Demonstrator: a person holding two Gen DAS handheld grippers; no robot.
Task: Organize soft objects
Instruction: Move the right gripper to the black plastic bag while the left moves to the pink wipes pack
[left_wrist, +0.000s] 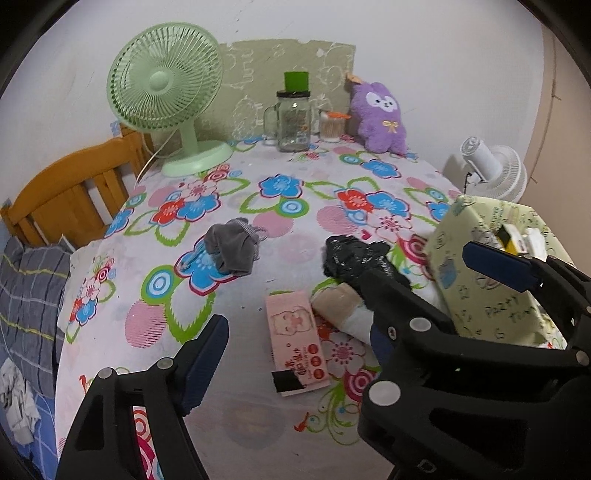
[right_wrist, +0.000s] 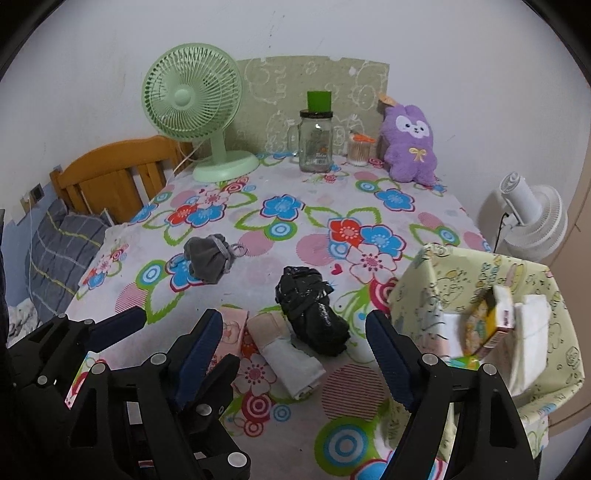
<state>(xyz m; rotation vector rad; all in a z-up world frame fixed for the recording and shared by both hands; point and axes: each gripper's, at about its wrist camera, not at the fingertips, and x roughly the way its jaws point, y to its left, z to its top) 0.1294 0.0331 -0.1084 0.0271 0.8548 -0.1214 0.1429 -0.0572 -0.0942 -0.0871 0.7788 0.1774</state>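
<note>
On the floral tablecloth (right_wrist: 295, 184) lie a grey drawstring pouch (right_wrist: 212, 258), a black plastic bundle (right_wrist: 312, 310), a beige and white rolled cloth (right_wrist: 284, 350) and a pink tissue pack (left_wrist: 297, 341). A pale green patterned storage box (right_wrist: 480, 295) stands at the right and holds white cloths and a small carton. My left gripper (left_wrist: 299, 350) is open, above the pink pack. My right gripper (right_wrist: 295, 350) is open, above the rolled cloth and next to the box. The pouch also shows in the left wrist view (left_wrist: 232, 251).
A green desk fan (right_wrist: 195, 110), a glass jar with a green lid (right_wrist: 316, 140), a toothpick holder (right_wrist: 358, 149) and a purple plush rabbit (right_wrist: 408, 144) stand along the back wall. A wooden headboard (right_wrist: 118, 177) is at the left, a white fan (right_wrist: 532, 218) at the right.
</note>
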